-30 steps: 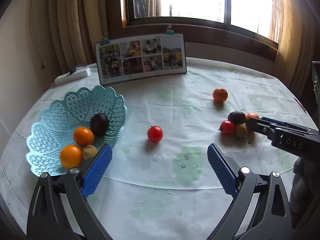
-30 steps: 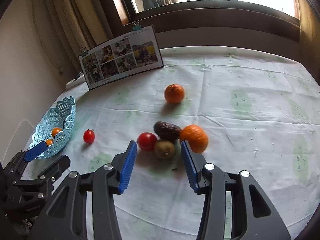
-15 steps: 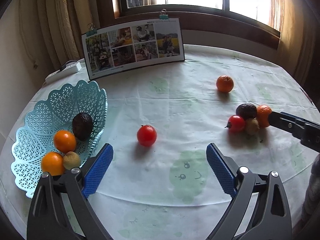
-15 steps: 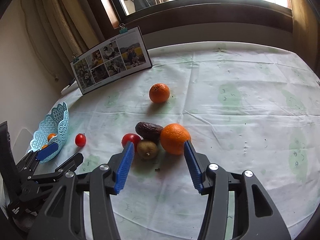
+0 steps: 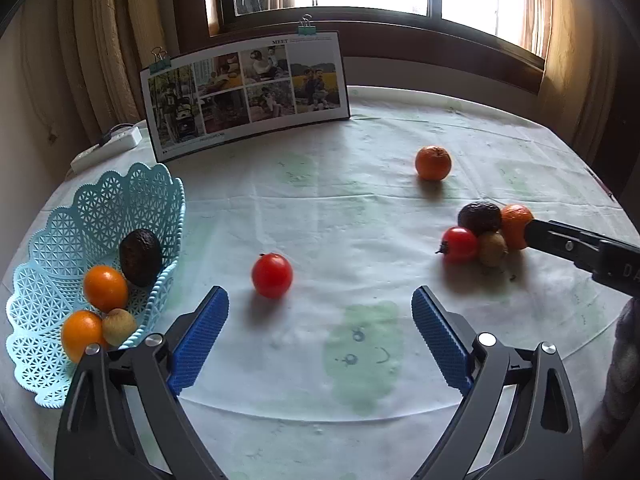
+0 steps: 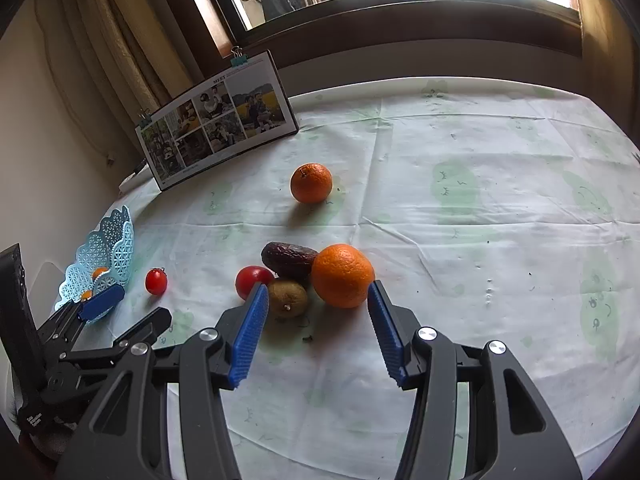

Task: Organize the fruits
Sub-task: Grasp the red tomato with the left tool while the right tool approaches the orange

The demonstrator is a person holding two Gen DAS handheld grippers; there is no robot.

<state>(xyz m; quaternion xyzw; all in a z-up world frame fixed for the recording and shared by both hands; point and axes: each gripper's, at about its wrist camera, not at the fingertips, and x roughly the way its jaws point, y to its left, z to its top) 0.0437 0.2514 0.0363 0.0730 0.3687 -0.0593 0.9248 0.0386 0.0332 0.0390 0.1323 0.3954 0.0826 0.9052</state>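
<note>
Right wrist view is showing an orange sitting just ahead of the right gripper, whose jaws are spread wide and gripping nothing; a kiwi, tomato and avocado are huddling left of it. Left gripper is gaping too, a lone tomato lying ahead, the basket to its left.
</note>
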